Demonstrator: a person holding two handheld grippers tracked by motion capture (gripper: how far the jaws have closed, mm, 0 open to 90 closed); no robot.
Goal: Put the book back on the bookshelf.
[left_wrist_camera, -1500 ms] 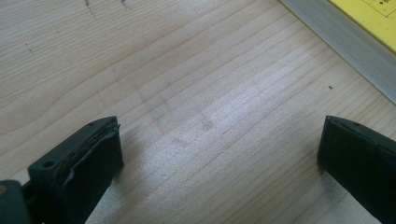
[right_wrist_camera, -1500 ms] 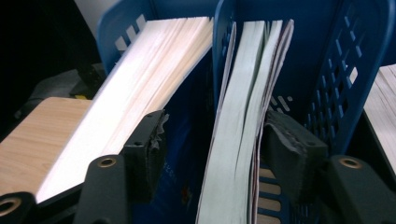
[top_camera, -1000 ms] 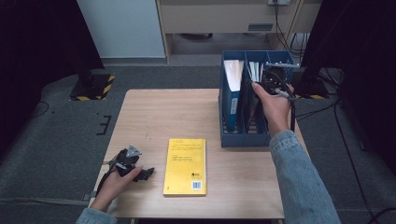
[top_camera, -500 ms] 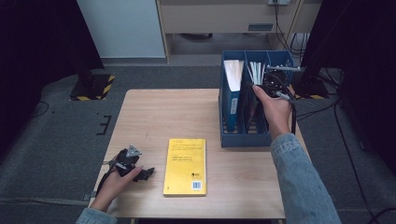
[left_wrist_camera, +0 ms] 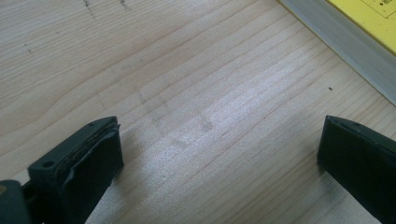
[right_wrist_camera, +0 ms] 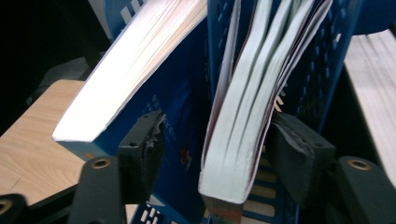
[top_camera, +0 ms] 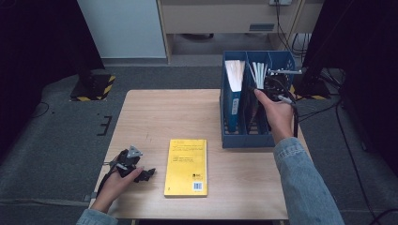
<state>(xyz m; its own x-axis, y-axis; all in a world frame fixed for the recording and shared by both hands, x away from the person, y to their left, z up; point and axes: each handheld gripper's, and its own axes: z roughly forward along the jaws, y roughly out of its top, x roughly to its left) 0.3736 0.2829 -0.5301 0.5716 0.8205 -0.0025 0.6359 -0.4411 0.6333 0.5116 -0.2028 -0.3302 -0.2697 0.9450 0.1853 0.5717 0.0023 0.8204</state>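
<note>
So the file rack (top_camera: pixel 244 136) sits at the far right of the tabletop (top_camera: pixel 164 112), one thick book (top_camera: pixel 233 77) in its left slot, thinner booklets (top_camera: pixel 257 75) in the middle slot. A flat book (top_camera: pixel 186 166) lies near the front edge, left tongs (top_camera: pixel 143 174) just beside it on the left, right tongs (right_wrist_camera: pixel 215 154) around the booklets.

The high view looks forward and down from above the person's side, taking in the whole tabletop (top_camera: pixel 155 117), which fills the middle of the frame. The left gripper view sits very close to the wood, facing down along its tongs (left_wrist_camera: pixel 219 158); the yellow book (left_wrist_camera: pixel 369 18) at its upper right lies at lower centre of the high view. The right gripper view faces closely into the blue file rack (right_wrist_camera: pixel 336 60), which stands at upper right of the high view.
</note>
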